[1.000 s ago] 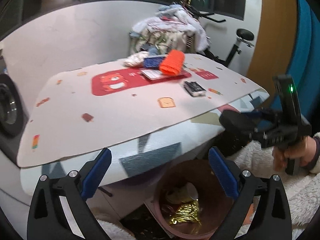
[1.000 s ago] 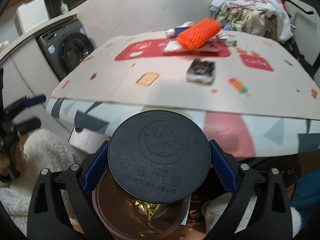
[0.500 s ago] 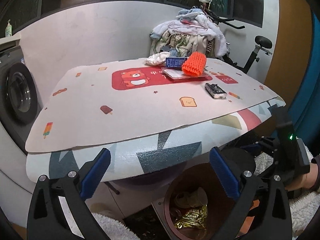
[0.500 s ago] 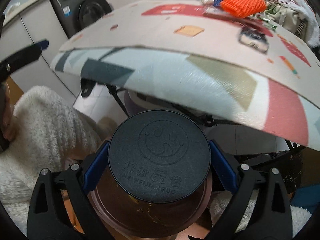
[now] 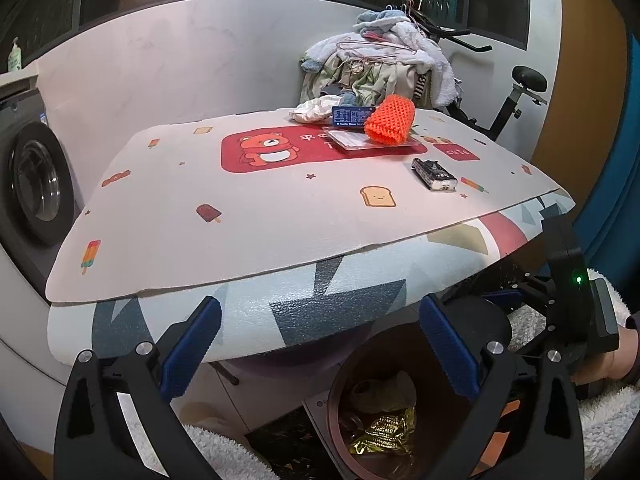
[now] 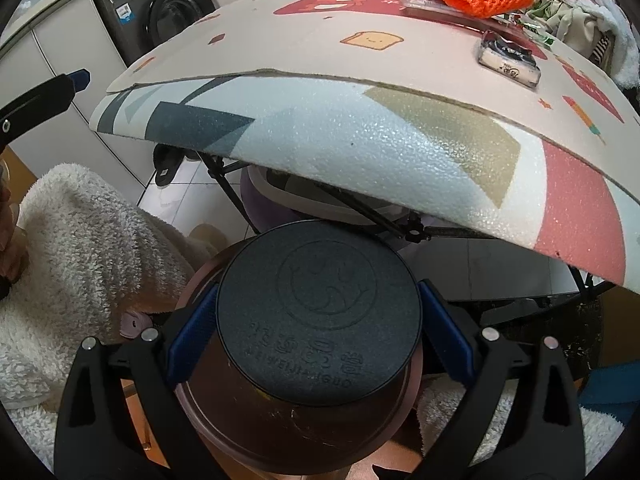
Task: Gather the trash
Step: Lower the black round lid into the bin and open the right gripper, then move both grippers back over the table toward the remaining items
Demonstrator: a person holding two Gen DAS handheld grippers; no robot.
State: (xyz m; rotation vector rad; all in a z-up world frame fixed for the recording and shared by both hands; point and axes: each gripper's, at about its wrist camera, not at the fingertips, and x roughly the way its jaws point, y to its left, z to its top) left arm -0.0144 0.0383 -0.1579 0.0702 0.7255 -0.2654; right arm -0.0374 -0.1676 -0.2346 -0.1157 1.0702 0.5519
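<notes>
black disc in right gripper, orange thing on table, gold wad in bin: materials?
Black disc: likely matte moulded plastic, going by its embossed logo.
Orange thing: foam or knit mesh, open-cell weave.
Gold wad in the bin: metallised foil wrapper, shiny and crinkled.

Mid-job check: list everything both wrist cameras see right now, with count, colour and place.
Round lid: one, black, clamped over the bin.
Bin: one, brown, on the floor beneath the table, holding a gold wrapper.
Table: one, under a beige cartoon mat.
Mesh sleeve: one, orange, far side of mat.
Dark packet: one, right side of mat.
Blue card: one, behind the sleeve.
Laundry pile: one, mixed, behind the table.
Washing machine: one, grey, left.
Left gripper: open, empty.
Right gripper: shut on the lid.
</notes>
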